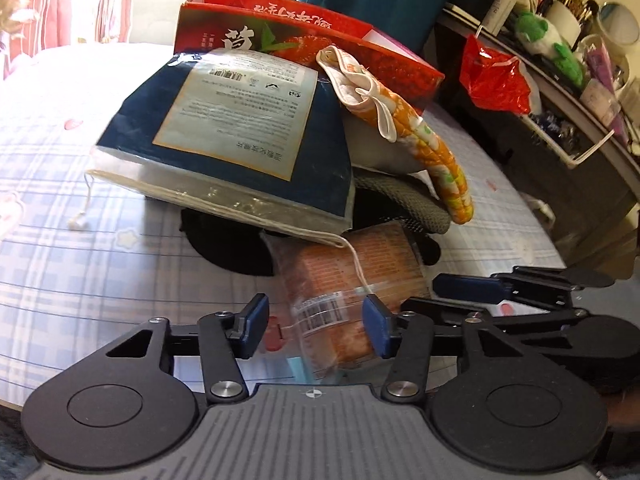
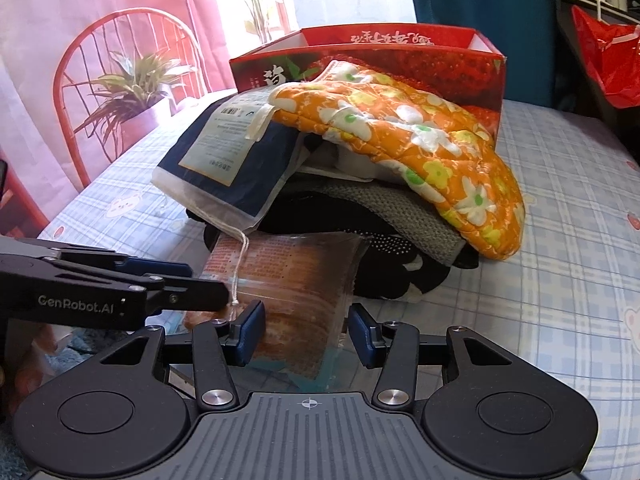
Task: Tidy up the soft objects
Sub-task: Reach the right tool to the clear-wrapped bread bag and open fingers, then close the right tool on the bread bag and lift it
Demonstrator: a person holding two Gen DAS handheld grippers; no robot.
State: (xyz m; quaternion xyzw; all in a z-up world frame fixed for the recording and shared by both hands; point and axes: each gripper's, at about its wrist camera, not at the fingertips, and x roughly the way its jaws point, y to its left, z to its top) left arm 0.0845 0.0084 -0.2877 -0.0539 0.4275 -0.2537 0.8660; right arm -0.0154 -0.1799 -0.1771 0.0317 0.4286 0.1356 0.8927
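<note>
A heap of soft things sits on the checked counter (image 2: 560, 208), right in front of a red strawberry carton (image 2: 400, 56). On top lies an orange flowered oven mitt (image 2: 420, 140), draped over a grey knitted piece (image 2: 416, 216) and some black fabric (image 2: 320, 208). Beside the mitt, a navy drawstring pouch with a printed label (image 1: 240, 128) leans across the pile, its white cord (image 1: 358, 268) dangling down. At the bottom, nearest both tools, lies a clear plastic packet with an orange-brown printed sheet inside (image 2: 292, 280).

The left tool (image 1: 316, 328) stands half-wide, its blue pads either side of the packet's barcoded end; whether they press on the plastic I cannot tell. The right tool (image 2: 306, 334) is likewise half-wide around the same packet's near edge, and I cannot tell contact there either. A red plastic bag (image 1: 496, 76) hangs from a cluttered shelf (image 1: 568, 92) off to the side.
</note>
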